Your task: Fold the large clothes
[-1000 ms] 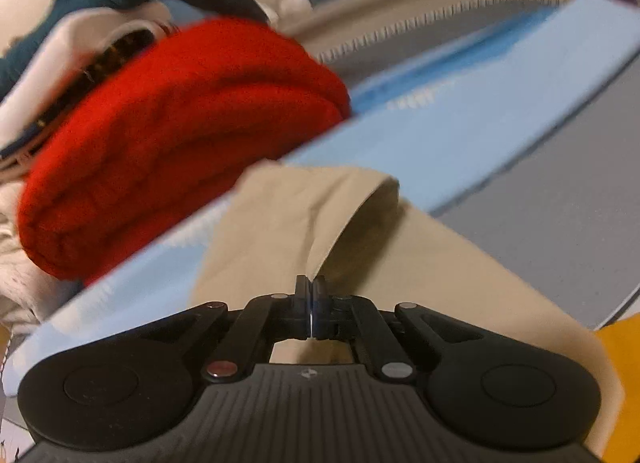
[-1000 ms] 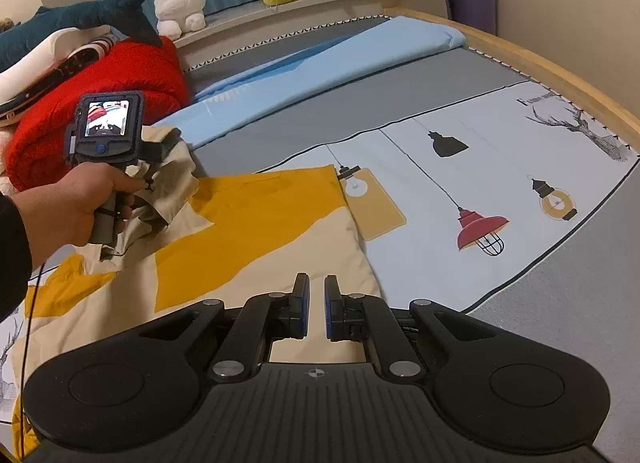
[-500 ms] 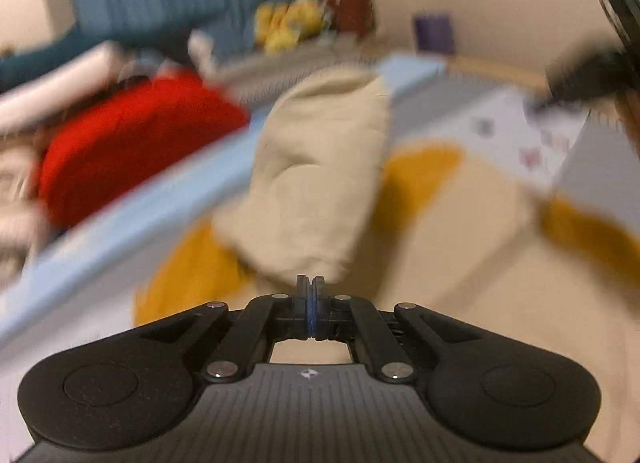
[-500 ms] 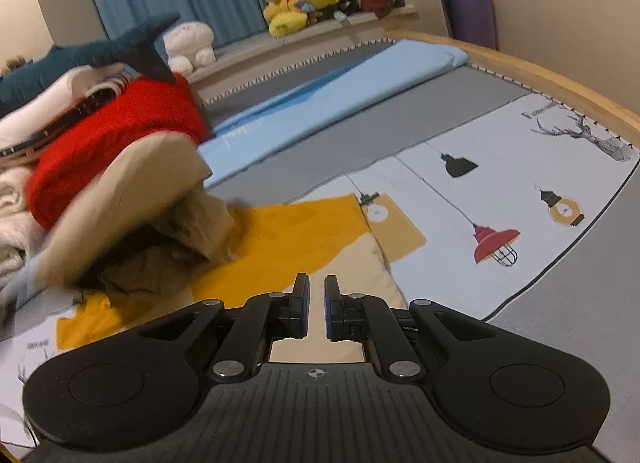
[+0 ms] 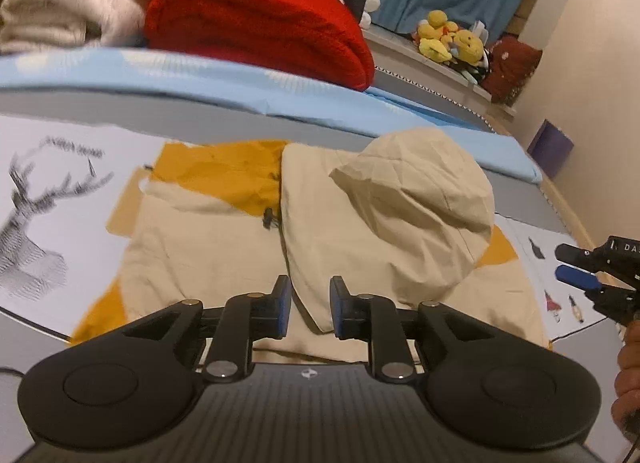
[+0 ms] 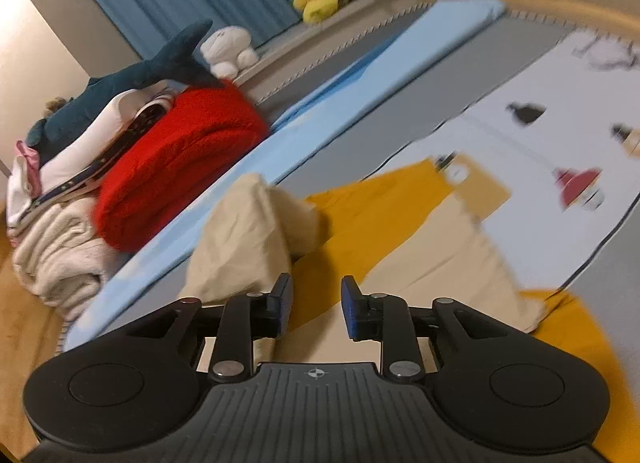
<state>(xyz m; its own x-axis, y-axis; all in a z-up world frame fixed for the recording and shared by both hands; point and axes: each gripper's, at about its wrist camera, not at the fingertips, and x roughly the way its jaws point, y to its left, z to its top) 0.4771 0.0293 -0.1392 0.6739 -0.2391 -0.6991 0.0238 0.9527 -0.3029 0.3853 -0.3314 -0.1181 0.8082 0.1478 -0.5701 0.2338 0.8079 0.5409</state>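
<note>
Beige-and-mustard garment (image 5: 224,231) lies spread on bed (image 5: 472,127). One beige flap (image 5: 400,215) laid over middle, puffed, not flattened: first fold judged just done. Left gripper (image 5: 306,305) and right gripper (image 6: 316,307): fingers parting, nothing between. Further folds, smoothing remain.

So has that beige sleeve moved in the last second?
Yes. The beige sleeve was held up at the left, near the red blanket; now it lies folded across the jacket's middle, farther from the blanket.
</note>
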